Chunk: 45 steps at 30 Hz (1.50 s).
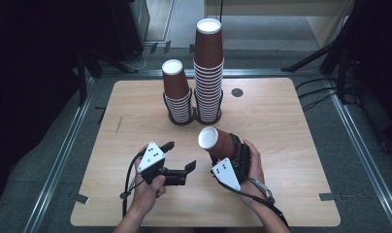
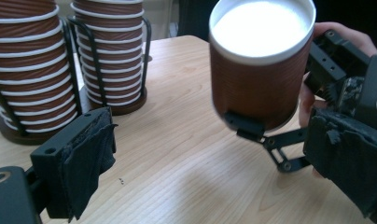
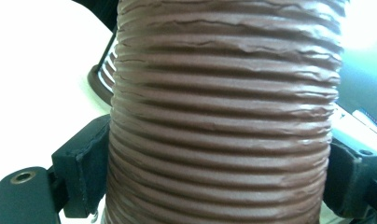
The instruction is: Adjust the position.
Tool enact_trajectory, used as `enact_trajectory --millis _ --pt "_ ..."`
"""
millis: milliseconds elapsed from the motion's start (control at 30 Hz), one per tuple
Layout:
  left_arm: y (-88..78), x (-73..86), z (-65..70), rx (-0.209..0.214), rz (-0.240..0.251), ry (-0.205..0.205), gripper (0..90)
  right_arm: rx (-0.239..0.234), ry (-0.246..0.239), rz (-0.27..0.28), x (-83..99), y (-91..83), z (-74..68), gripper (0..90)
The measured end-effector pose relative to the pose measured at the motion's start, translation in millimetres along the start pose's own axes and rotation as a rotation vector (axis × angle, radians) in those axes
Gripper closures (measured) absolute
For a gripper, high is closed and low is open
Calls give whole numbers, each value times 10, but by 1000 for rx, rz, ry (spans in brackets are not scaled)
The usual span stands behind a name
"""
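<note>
High view: a wooden tabletop [image 1: 281, 145] is recorded, with a taller cup stack [image 1: 208, 73] and a shorter cup stack [image 1: 177, 92] standing in wire holders at its far middle. A single brown cup [image 1: 218, 141] is clamped across its ribbed wall by the right tongs [image 1: 235, 158] and held tilted above the tabletop, in front of the stacks. The left tongs [image 1: 179, 158] are held wide apart and empty. A transfer step is judged under way; placing onto a stack would require righting and alignment.
</note>
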<state>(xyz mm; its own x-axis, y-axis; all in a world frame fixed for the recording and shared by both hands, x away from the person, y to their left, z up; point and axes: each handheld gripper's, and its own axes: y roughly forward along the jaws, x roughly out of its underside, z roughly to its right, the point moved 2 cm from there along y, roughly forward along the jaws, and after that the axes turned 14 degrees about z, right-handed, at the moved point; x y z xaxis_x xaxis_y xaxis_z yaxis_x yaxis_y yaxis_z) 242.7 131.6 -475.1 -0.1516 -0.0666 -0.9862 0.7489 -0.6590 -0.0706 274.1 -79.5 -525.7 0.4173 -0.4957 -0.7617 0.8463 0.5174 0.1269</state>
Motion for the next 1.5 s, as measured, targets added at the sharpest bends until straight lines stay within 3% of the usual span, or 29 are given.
enact_trajectory --millis 233,400,700,1500 --pt "11 -3 4 43 -6 -6 18 -47 11 26 -53 -5 -114 123" --pt "15 -4 29 75 -2 -9 18 -80 -18 39 -79 -8 -193 123" --pt "29 -2 52 84 -6 -11 19 -112 -55 71 -135 -21 -276 123" --pt "81 25 71 91 -49 -27 64 -185 -76 126 -216 -39 -414 122"
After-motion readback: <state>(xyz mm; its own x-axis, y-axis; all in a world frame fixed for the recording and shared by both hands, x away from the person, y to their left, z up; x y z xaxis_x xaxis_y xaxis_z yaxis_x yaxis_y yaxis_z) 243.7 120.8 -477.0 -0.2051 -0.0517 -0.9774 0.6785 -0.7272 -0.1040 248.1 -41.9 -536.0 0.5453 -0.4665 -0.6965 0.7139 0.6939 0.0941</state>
